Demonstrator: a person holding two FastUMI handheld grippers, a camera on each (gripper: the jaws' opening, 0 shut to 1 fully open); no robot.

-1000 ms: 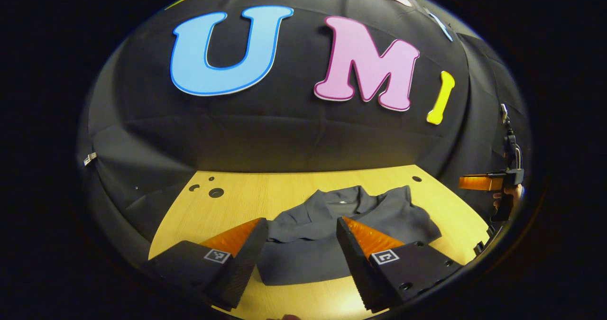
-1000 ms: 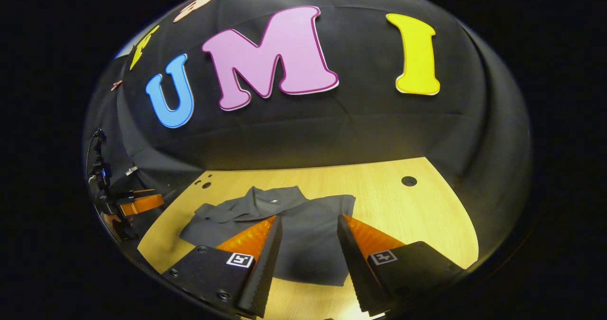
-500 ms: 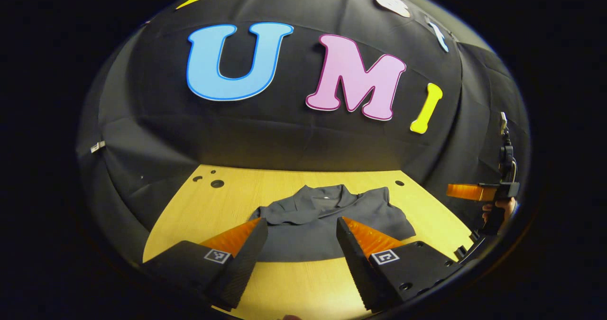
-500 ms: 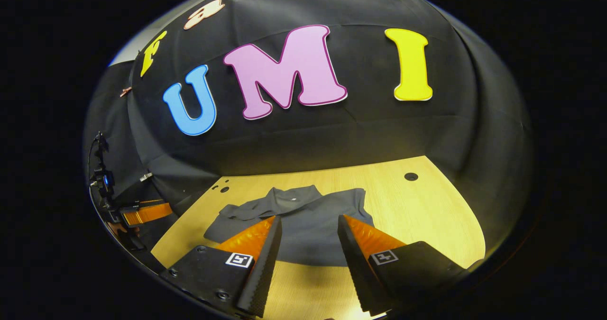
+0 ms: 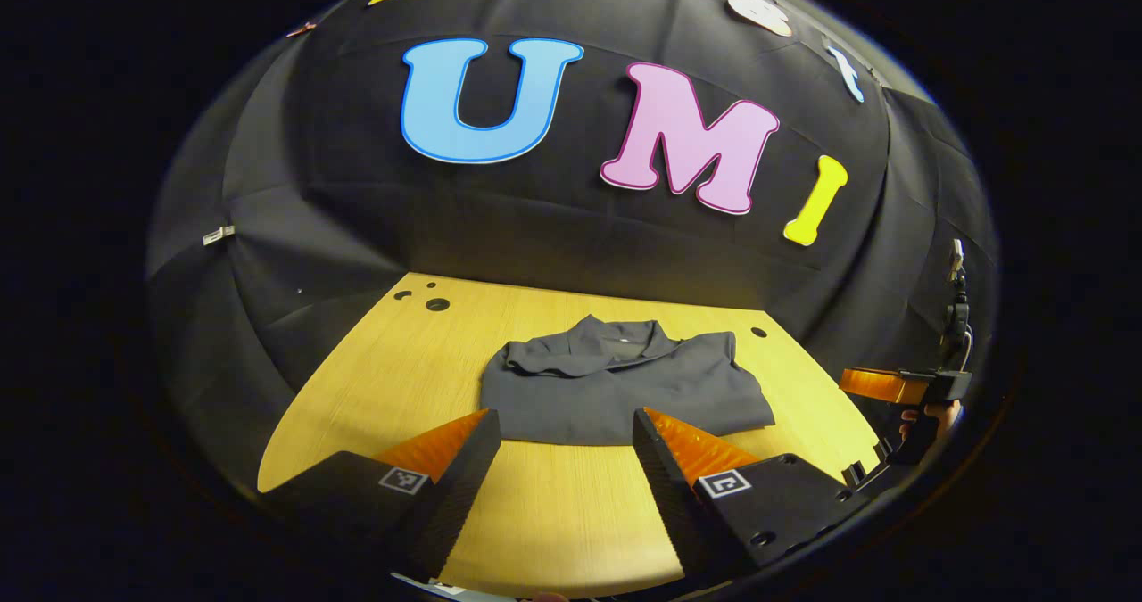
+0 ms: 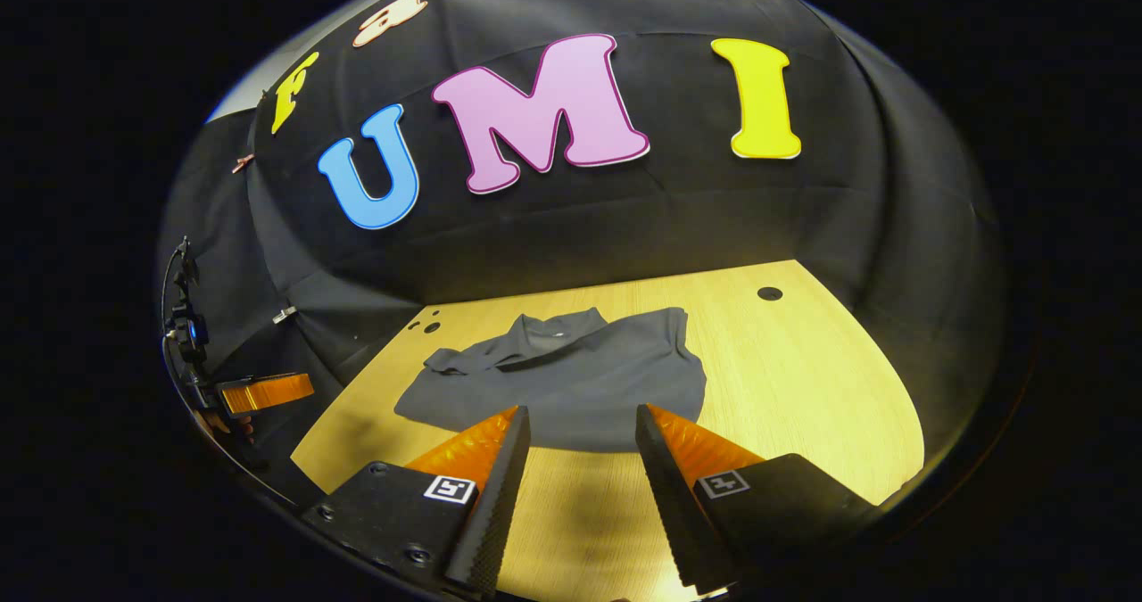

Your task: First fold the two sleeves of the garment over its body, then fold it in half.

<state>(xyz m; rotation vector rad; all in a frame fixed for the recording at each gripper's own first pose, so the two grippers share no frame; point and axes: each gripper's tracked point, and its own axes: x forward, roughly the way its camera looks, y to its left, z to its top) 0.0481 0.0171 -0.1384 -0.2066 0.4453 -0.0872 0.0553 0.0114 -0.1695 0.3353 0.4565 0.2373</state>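
Note:
A dark grey collared garment (image 5: 616,388) lies folded in a compact shape on the wooden table (image 5: 384,388), collar toward the far wall. In the right gripper view the same garment (image 6: 571,375) lies ahead of the fingers. My left gripper (image 5: 564,432) is open and empty, held back from the garment's near edge. My right gripper (image 6: 578,428) is open too, with nothing between its fingers, just short of the cloth. The right gripper (image 5: 901,386) also appears at the far right of the left gripper view, and the left gripper (image 6: 259,392) at the far left of the right gripper view.
Round holes mark the tabletop at its far left corner (image 5: 436,304) and far right corner (image 6: 769,293). The black cloth wall rises right behind the table. Bare wood lies between the garment and both grippers.
Both grippers have drawn back toward the near edge of the table and away from the garment, still open. The garment lies still in its folded shape.

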